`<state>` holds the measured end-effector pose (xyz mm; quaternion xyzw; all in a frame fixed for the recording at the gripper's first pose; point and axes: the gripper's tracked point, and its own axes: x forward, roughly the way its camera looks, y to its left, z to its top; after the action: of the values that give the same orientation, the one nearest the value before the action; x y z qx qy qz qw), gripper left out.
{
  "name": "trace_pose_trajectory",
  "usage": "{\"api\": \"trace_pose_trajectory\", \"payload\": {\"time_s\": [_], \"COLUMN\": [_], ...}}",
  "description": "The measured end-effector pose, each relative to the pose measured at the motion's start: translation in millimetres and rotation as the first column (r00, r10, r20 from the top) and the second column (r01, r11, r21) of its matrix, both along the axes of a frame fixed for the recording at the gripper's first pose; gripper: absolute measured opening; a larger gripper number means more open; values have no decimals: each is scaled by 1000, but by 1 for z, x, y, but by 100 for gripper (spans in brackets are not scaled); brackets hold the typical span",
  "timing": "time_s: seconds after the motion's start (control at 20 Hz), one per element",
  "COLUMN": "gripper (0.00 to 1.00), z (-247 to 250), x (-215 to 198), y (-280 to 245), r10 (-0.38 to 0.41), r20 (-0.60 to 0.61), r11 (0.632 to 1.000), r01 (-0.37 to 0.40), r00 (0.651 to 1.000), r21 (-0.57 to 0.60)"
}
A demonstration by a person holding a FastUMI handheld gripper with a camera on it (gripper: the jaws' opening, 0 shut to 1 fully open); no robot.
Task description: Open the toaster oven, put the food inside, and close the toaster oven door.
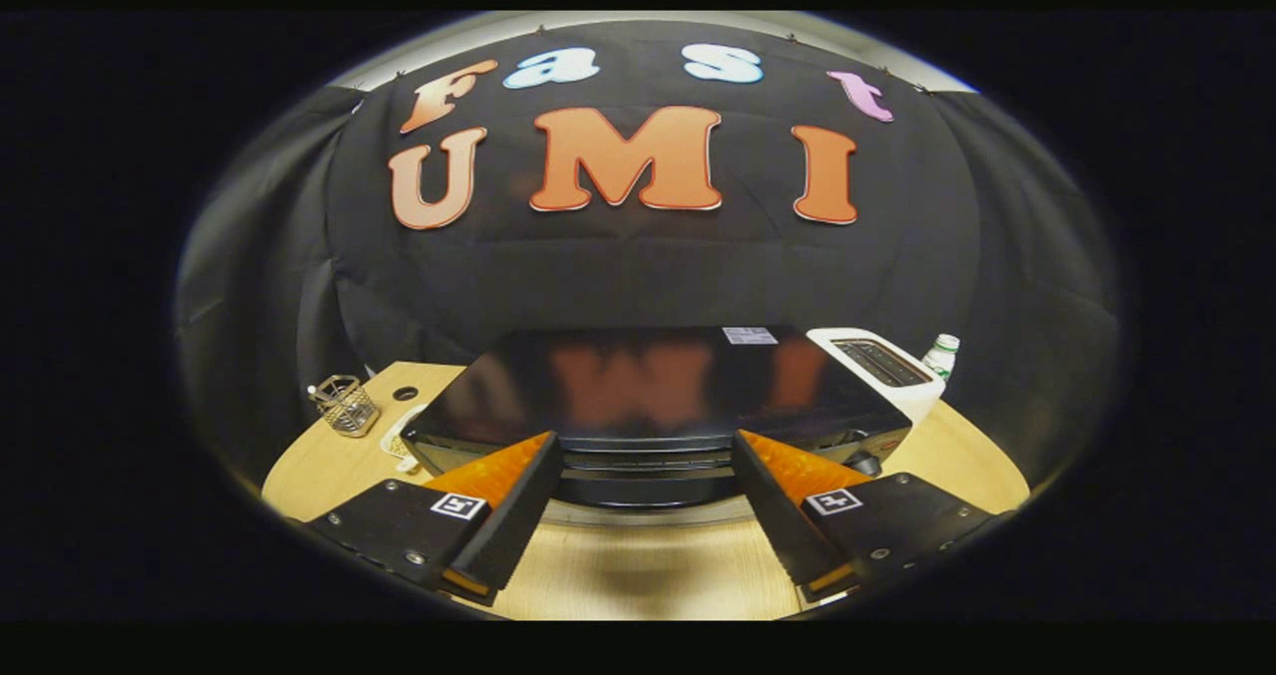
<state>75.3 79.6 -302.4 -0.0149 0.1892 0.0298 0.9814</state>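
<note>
Hand-held gripper (643,456) seen along its two fingers, which are spread wide apart and grip nothing; the gap between them frames the front of the toaster oven (658,396). The fingertips lie just before the oven's front edge, and whether they touch it cannot be told. The toaster oven, a dark box with a glossy, reflective top, stands directly ahead of and partly between the fingers; its door appears closed, with horizontal bars of the front, likely the handle, visible low in the gap between the fingers. A small pale label (749,335) sits on the far part of the oven's top. The oven rests on a light wooden surface (638,565), bare wood of which shows below and between the fingers. To the right of the toaster oven, touching or just beside it, stands a white slot toaster (882,366); beyond that toaster, a bottle with a white cap (941,354). To the left of the toaster oven, well apart from it, a small wire basket (345,405) stands on the surface, with a round hole (405,393) in the wood between basket and oven.
</note>
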Motion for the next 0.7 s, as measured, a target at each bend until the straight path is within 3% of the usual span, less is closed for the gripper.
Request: {"api": "trace_pose_trajectory", "payload": {"time_s": [0.45,0.7], "gripper": [100,100], "z": [-13,-89], "x": [-56,-102], "y": [-6,-14], "r10": [-25,-64], "r20": [-22,-206], "r11": [1000,998], "r01": [25,59], "r00": [999,976], "r21": [-12,-32]}}
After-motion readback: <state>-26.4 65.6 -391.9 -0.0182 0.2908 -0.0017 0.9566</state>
